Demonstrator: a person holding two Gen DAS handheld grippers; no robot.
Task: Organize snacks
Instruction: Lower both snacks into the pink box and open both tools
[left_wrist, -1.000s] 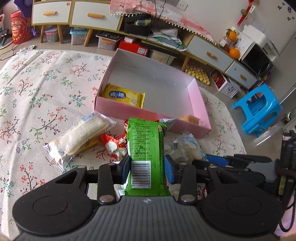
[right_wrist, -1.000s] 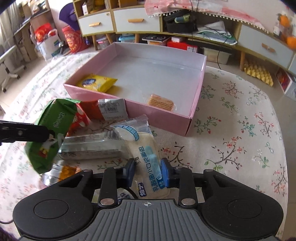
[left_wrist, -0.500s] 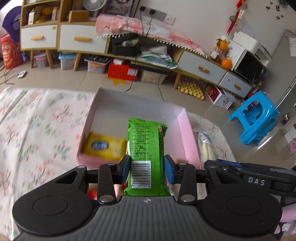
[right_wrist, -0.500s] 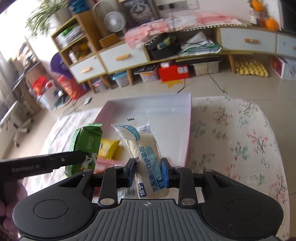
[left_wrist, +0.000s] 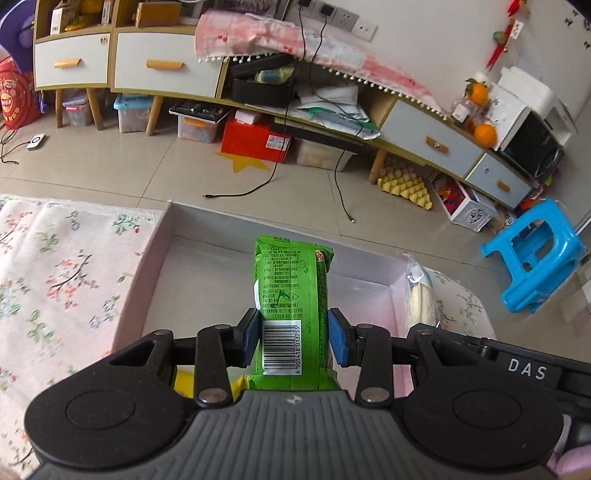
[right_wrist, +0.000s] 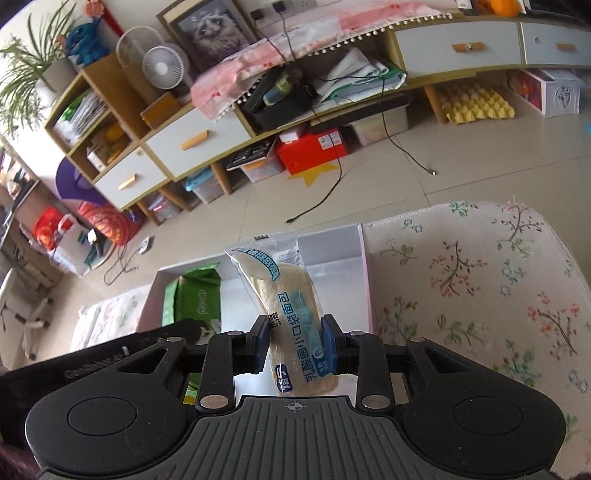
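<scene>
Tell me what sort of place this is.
Most likely a lived-in home living room. A long wooden sideboard with white drawers runs along the wall, a small white desk fan stands on a shelf, and a blue plastic step stool sits on the tiled floor.

Soft daylight, sharp, fisheye-warped edges

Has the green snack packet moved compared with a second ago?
Yes. Clamped in the left hand-held gripper, the green snack packet has been carried forward from the table's near side to above the pink box.
</scene>
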